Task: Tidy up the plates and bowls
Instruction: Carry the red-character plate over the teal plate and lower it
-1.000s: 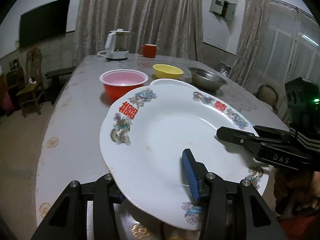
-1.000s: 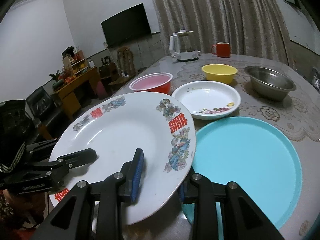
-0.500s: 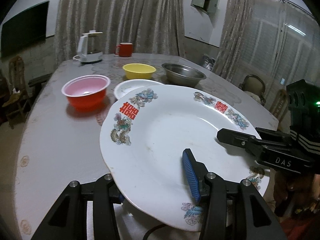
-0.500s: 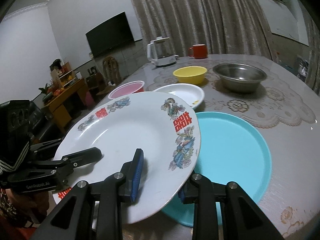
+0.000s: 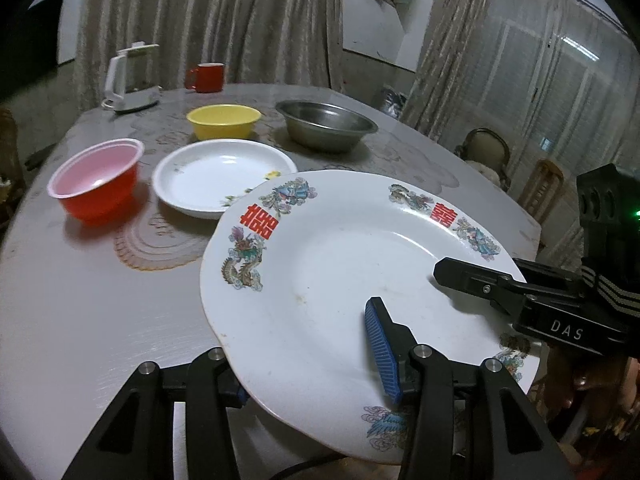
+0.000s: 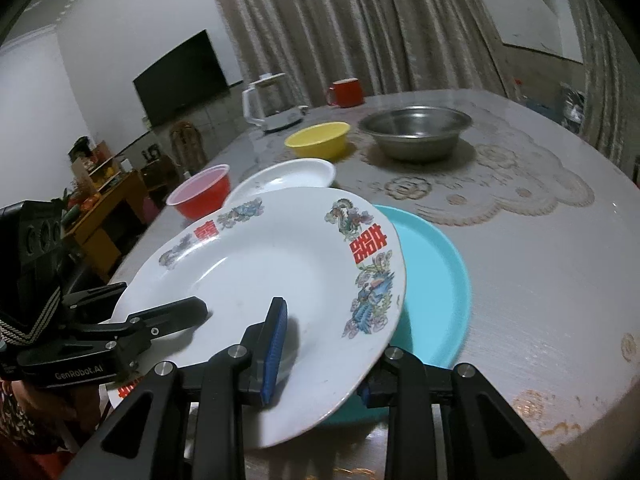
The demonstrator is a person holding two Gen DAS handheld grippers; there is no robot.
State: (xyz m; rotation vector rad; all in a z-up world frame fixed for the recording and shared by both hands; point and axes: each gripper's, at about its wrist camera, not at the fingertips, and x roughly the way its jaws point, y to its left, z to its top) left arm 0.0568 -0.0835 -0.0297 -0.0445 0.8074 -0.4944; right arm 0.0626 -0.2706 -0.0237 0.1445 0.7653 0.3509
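Note:
A large white plate with red characters and dragon prints [image 5: 344, 264] [image 6: 264, 264] is held in the air by both grippers. My left gripper [image 5: 312, 364] is shut on its near rim, one finger above and one below. My right gripper [image 6: 320, 348] is shut on the opposite rim the same way; its finger also shows in the left wrist view [image 5: 480, 284]. A turquoise plate [image 6: 436, 276] lies on the table, partly under the held plate. A smaller white plate [image 5: 224, 176], a red bowl [image 5: 100, 180], a yellow bowl [image 5: 224, 120] and a steel bowl [image 5: 326, 124] sit farther back.
A white kettle [image 5: 132, 80] and a red mug [image 5: 206, 77] stand at the far end of the grey round table [image 5: 80, 300]. Chairs [image 5: 540, 188] stand along the right edge, curtains behind. A TV [image 6: 180, 76] hangs on the left wall.
Both grippers have carried the large plate rightward along the table; it now hangs over the turquoise plate, and the small white plate and bowls show more to the left.

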